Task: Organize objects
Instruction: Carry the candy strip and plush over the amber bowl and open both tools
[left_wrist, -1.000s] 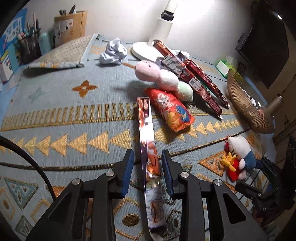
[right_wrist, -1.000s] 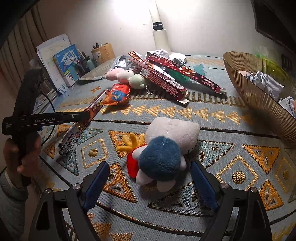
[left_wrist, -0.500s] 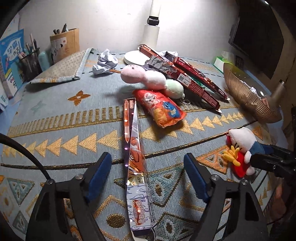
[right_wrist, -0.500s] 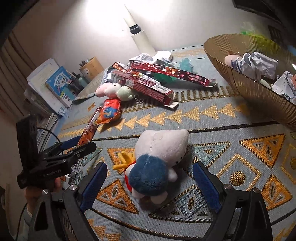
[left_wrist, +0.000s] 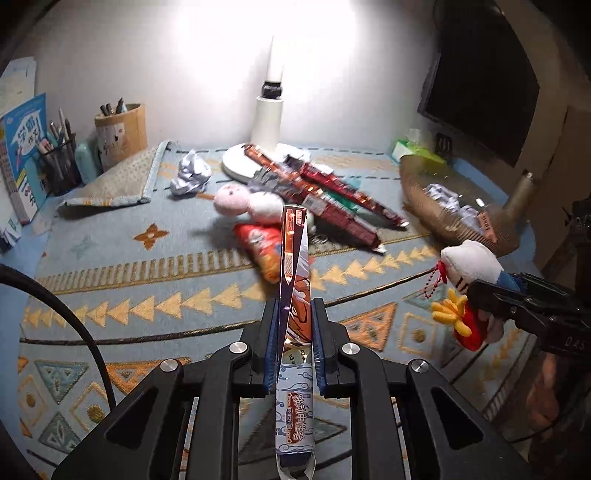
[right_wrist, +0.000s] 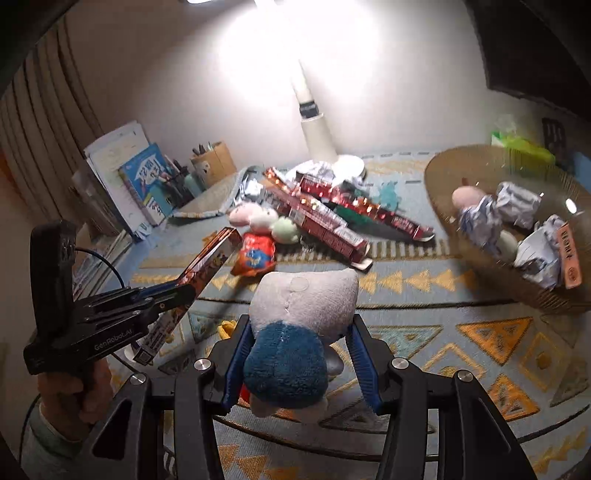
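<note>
My left gripper (left_wrist: 294, 345) is shut on a long, thin pen box (left_wrist: 293, 295) and holds it lifted, its far end tilted up above the patterned cloth. The box and left gripper (right_wrist: 177, 291) also show in the right wrist view. My right gripper (right_wrist: 297, 363) is shut on a white and blue plush doll (right_wrist: 299, 332), lifted off the cloth; the doll also shows in the left wrist view (left_wrist: 467, 266). A gold wire basket (right_wrist: 443, 206) at the right holds crumpled paper and small items.
On the cloth lie long red boxes (left_wrist: 332, 206), a red snack bag (left_wrist: 262, 247), round plush balls (left_wrist: 251, 201) and a crumpled paper (left_wrist: 190, 177). A white lamp (left_wrist: 267, 125) stands at the back. Pen holders (left_wrist: 118, 133) and books (left_wrist: 22, 155) stand at the left.
The left gripper closed on the pen box and lifted it. The right gripper closed on the plush doll and raised it off the cloth.
</note>
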